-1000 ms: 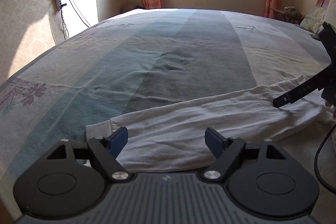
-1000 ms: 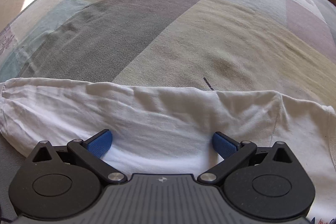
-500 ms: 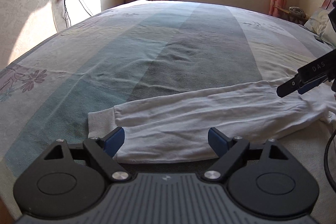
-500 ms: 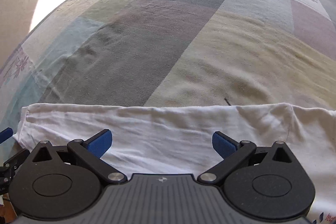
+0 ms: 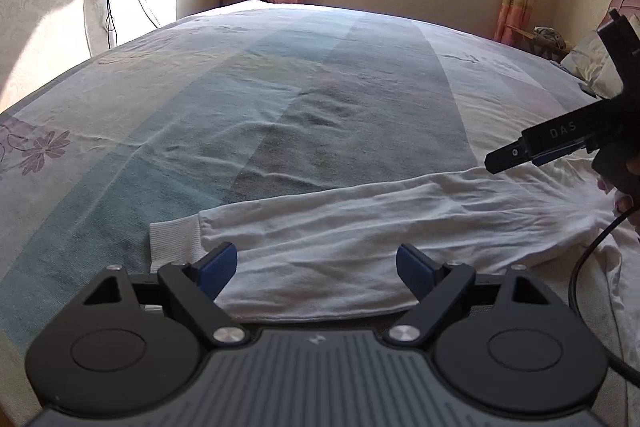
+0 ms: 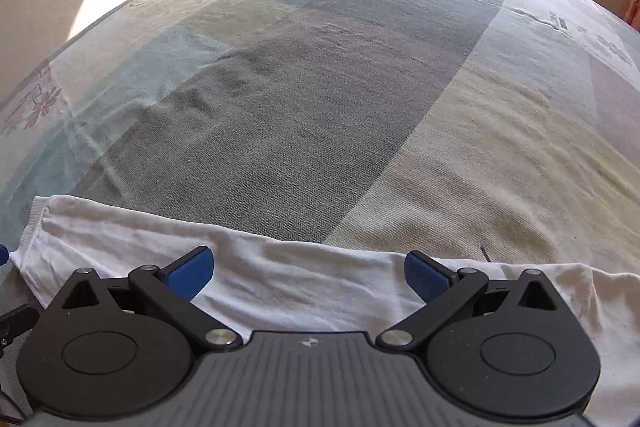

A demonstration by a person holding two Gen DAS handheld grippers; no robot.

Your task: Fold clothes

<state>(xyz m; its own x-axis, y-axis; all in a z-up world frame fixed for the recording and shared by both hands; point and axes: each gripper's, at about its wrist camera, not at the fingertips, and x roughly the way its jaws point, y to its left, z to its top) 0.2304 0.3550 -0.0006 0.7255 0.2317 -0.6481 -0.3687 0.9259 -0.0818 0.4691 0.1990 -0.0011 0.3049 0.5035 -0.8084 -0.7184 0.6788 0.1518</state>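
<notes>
Lying flat near the edge of the striped bedspread [image 5: 328, 107], the white long-sleeved top [image 5: 360, 227] is rumpled, one sleeve stretched out to its ribbed cuff [image 5: 174, 241]. Both the left gripper [image 5: 316, 263] and the right gripper [image 6: 308, 269] hover over it, fingers spread wide and gripping nothing, the left's having just opened further
</notes>
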